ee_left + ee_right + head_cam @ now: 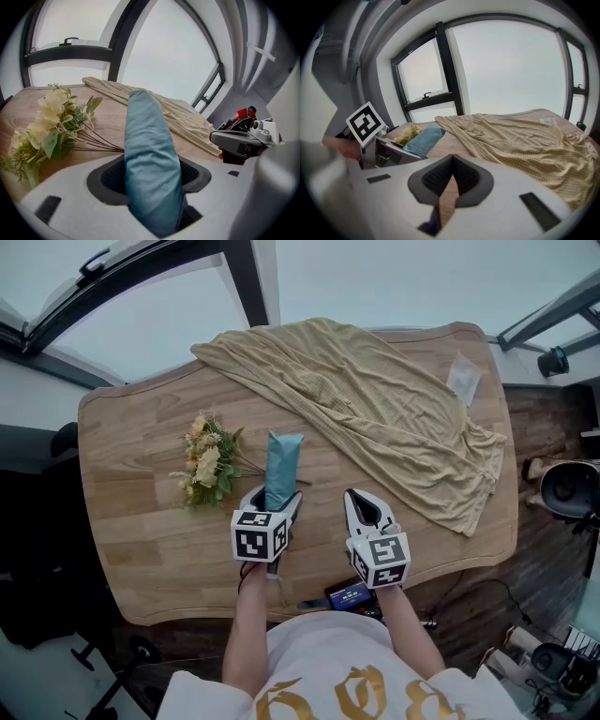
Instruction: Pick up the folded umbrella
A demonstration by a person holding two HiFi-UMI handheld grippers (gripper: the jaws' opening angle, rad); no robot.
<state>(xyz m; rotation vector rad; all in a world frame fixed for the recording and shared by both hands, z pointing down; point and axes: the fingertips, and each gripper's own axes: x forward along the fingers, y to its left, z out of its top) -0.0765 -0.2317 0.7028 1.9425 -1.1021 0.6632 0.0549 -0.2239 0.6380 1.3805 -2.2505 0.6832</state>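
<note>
A folded umbrella (282, 470) in a light blue sleeve lies on the wooden table (141, 531), just left of the middle. My left gripper (277, 501) has its jaws round the near end, and the pads press on both sides of the umbrella (150, 159), which fills the gap. In the left gripper view the far end slants up off the wood. My right gripper (362, 504) hovers beside it to the right, shut, with nothing between its pads (451, 164). The umbrella (423, 139) also shows at the left of the right gripper view.
A bunch of pale artificial flowers (208, 465) lies just left of the umbrella, stems toward it. A beige cloth (375, 409) covers the table's far right half, with a small clear packet (463, 379) on it. A dark device (349, 596) sits at the near table edge.
</note>
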